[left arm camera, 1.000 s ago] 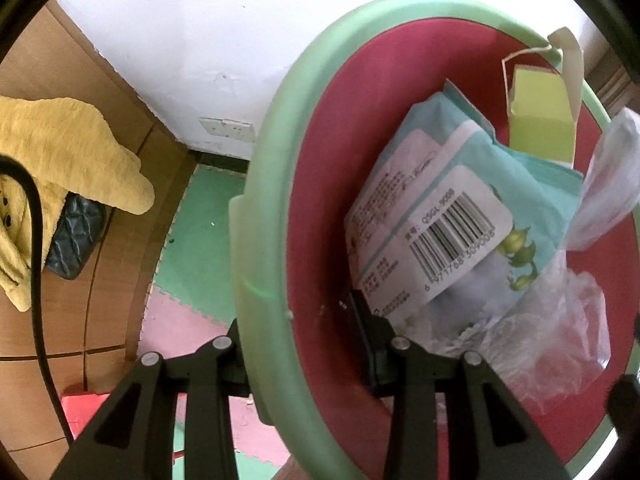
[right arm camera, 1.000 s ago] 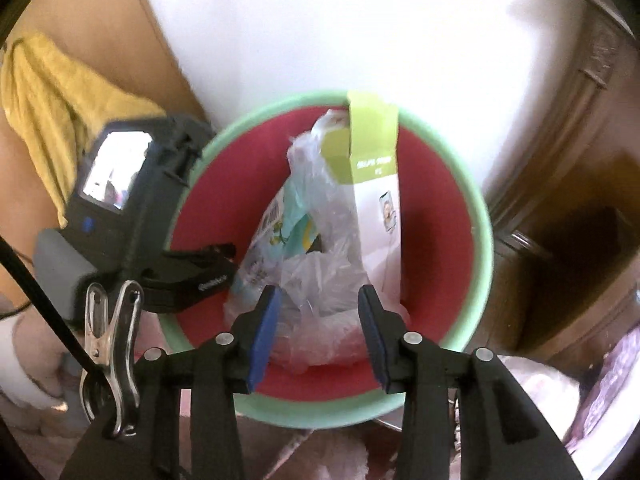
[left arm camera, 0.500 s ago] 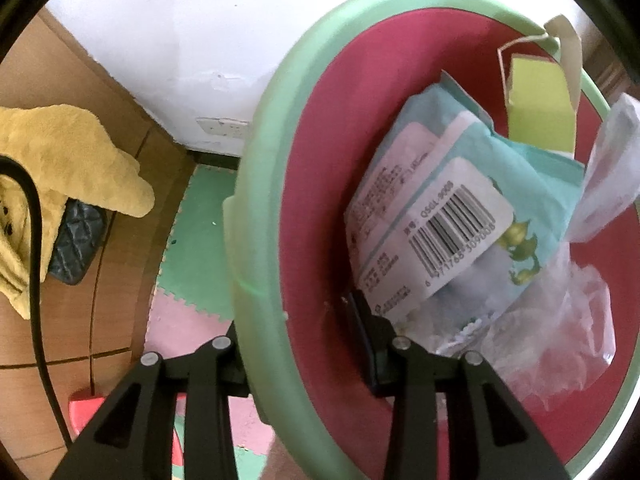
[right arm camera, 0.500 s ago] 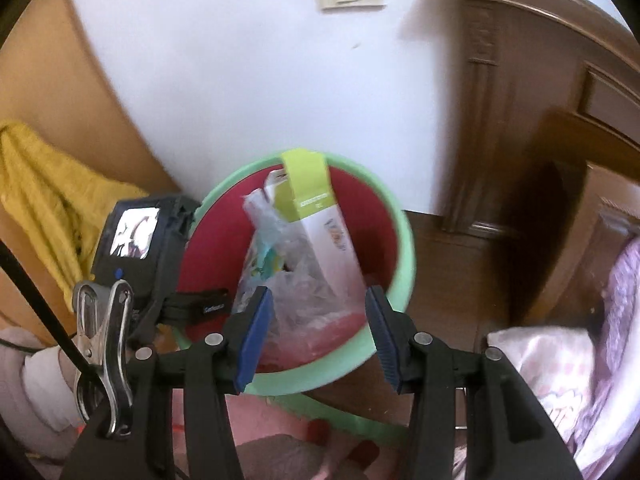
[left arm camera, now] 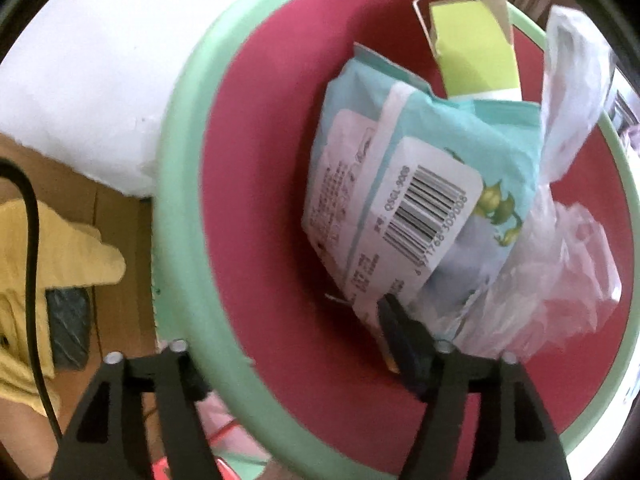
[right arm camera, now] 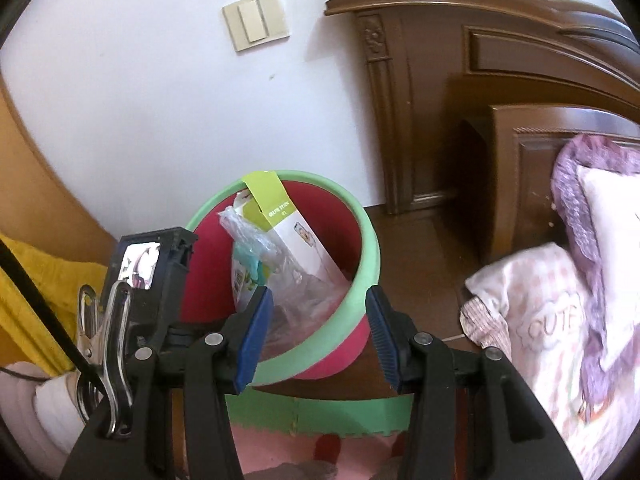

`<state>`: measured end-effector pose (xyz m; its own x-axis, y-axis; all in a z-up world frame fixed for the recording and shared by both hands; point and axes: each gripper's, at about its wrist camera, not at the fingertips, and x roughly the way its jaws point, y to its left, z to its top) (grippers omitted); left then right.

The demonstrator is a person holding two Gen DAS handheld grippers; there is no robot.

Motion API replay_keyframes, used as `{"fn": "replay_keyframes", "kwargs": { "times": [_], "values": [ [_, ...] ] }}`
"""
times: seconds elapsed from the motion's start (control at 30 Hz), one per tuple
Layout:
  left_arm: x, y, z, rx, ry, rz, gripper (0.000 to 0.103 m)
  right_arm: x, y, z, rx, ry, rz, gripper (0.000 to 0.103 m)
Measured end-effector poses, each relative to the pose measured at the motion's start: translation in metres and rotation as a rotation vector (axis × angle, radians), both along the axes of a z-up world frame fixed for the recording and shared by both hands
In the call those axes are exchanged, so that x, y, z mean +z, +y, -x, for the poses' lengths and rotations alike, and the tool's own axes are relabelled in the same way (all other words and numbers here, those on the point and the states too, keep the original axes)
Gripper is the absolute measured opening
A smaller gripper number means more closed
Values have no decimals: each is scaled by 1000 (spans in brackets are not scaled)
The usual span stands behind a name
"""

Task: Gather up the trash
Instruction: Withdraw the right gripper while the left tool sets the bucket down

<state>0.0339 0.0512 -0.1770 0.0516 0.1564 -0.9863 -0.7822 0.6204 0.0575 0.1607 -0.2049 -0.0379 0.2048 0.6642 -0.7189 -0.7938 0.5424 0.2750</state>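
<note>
A red trash bin with a pale green rim (left arm camera: 180, 160) holds a teal packet with a barcode label (left arm camera: 400, 184), a lime-green carton (left arm camera: 472, 52) and crumpled clear plastic (left arm camera: 560, 260). My left gripper (left arm camera: 288, 344) points straight down over the bin's rim, one finger outside the wall and the other inside by the packet. Its jaws are opening, and the inner pad stands off the wall. In the right wrist view, the bin (right arm camera: 368, 256) sits on the floor by the white wall. My right gripper (right arm camera: 318, 332) is open and empty in front of it.
A dark wooden headboard (right arm camera: 500, 60) and nightstand stand right of the bin. A bed with a pink blanket (right arm camera: 560, 320) and purple cloth is at the right. A yellow garment (left arm camera: 60, 260) hangs at the left. Green and pink foam mats (right arm camera: 320, 408) cover the floor.
My left gripper's jaws have spread wide off the bin rim that they were clamping. My right gripper has drawn back and up from the bin, which now looks smaller and farther.
</note>
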Motion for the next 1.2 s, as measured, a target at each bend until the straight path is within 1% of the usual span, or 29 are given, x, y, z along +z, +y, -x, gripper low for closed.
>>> {"fn": "replay_keyframes", "kwargs": {
  "times": [0.07,0.2,0.27,0.4,0.6,0.67,0.73,0.8,0.93,1.0,1.2],
  "values": [
    [3,6,3,-14,-8,-1,83,2,-4,4,-29,-6,-4,50],
    [13,10,11,-37,-31,-8,83,7,-6,11,-69,-12,-19,50],
    [22,8,13,-72,-50,-17,83,8,-5,14,-78,-15,-25,50],
    [43,-2,19,-124,-85,-65,84,12,-3,19,-88,-23,-37,50],
    [77,-9,34,-114,-167,-111,84,18,-7,22,-117,-33,-54,50],
    [89,-13,38,-112,-195,-128,84,21,-9,22,-130,-37,-57,54],
    [100,-16,40,-114,-221,-146,85,25,-13,23,-143,-39,-67,66],
    [112,-21,42,-116,-252,-161,89,31,-17,25,-152,-44,-80,67],
    [136,-35,43,-133,-303,-185,92,41,-22,30,-171,-63,-88,67],
    [142,-41,41,-142,-313,-198,96,45,-27,33,-182,-76,-90,67],
    [153,-58,40,-176,-352,-204,97,48,-38,39,-220,-80,-96,67]
  ]
}}
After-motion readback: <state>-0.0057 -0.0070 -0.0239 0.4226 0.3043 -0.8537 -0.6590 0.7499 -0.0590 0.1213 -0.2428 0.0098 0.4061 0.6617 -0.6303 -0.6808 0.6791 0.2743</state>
